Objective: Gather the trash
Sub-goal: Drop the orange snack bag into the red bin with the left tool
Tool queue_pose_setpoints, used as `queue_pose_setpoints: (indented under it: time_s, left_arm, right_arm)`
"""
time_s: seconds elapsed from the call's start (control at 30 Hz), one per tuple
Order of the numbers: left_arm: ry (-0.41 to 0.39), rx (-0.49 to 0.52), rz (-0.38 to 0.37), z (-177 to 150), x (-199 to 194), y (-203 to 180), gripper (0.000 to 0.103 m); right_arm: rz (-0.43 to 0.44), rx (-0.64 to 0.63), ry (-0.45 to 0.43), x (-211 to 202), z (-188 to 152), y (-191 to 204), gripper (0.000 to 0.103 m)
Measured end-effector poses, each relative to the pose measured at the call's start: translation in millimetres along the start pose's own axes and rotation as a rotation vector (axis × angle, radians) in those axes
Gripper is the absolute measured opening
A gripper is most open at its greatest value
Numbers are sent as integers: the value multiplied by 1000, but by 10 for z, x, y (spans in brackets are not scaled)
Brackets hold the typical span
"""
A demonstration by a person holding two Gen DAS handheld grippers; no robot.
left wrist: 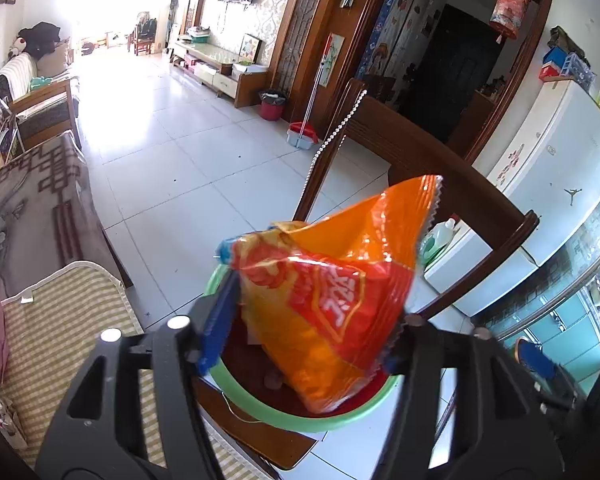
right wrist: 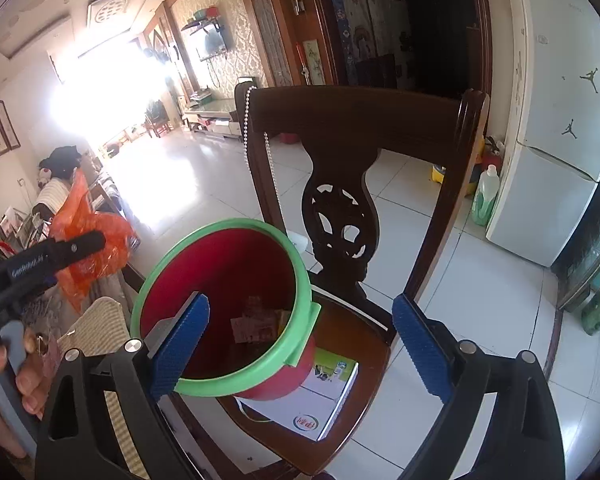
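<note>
The left gripper [left wrist: 300,328] is clamped on an orange snack bag [left wrist: 332,288], its 2 blue pads pinching the bag's lower sides. The bag's long axis tilts from 7 o'clock up to 1 o'clock, the crimped end pointing to 1 o'clock, and it hangs just above a red bin [right wrist: 228,304] with a green rim. In the right wrist view the bag [right wrist: 90,240] shows at 9 o'clock, beside the bin rather than over it, though the fisheye may distort this. The right gripper [right wrist: 300,344] has its jaws wide apart, holding nothing, in front of the bin. The bin sits on a dark wooden chair [right wrist: 352,168], on a flat carton [right wrist: 324,404]. Some scraps lie inside the bin.
</note>
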State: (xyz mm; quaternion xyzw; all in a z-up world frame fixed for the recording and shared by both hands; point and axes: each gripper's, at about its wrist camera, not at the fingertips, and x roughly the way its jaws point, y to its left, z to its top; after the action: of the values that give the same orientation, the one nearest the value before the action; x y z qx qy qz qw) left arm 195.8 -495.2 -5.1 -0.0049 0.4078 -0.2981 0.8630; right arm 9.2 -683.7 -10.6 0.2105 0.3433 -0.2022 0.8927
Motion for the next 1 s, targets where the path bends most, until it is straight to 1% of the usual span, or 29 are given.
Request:
queue_pose_setpoints:
  time_s: [0.03, 0.1, 0.2, 0.23, 0.3, 0.43, 0.5, 0.57, 0.73, 0.83, 0.9, 0.97, 1.0]
  left_arm:
    - [-6, -4, 0, -4, -15, -5, 74]
    - [-30, 10, -4, -42, -103, 1, 74]
    - [-36, 78, 24, -132, -270, 19, 74]
    - [-43, 87, 33, -164, -341, 40, 76]
    - [-59, 91, 50, -305, -486, 127, 80]
    - [-39, 70, 112, -709, -763, 454, 81]
    - [-23, 27, 143, -884, -888, 680, 81]
    - [-5, -36, 186, -1047, -1064, 973, 81]
    - [-32, -221, 322, -1386, -1669, 1824, 81]
    - [-54, -329, 408, -1619, -2053, 2339, 81]
    - [-67, -397, 458, -1787, -2294, 2670, 81]
    - [-74, -443, 496, -1937, -2475, 2913, 81]
    - [-71, -466, 511, -2024, -2560, 3049, 81]
  right_arm:
    - [6, 7, 4, -2, -11, -2, 90]
    - [17, 14, 2, -34, -37, 30, 90]
    - [38, -17, 16, 5, -55, 179, 90]
    - [47, -28, 20, 20, -59, 245, 90]
    - [77, -51, 27, 61, -70, 404, 90]
    - [142, -142, 76, 209, -168, 891, 90]
    - [180, -185, 103, 272, -252, 1157, 90]
    - [220, -227, 131, 318, -336, 1434, 90]
    - [304, -365, 191, 340, -611, 2211, 90]
    - [353, -426, 241, 310, -872, 2645, 90]
    - [403, -450, 305, 289, -1076, 2917, 90]
    - [441, -463, 355, 254, -1293, 3163, 90]
    - [446, -478, 369, 236, -1395, 3278, 90]
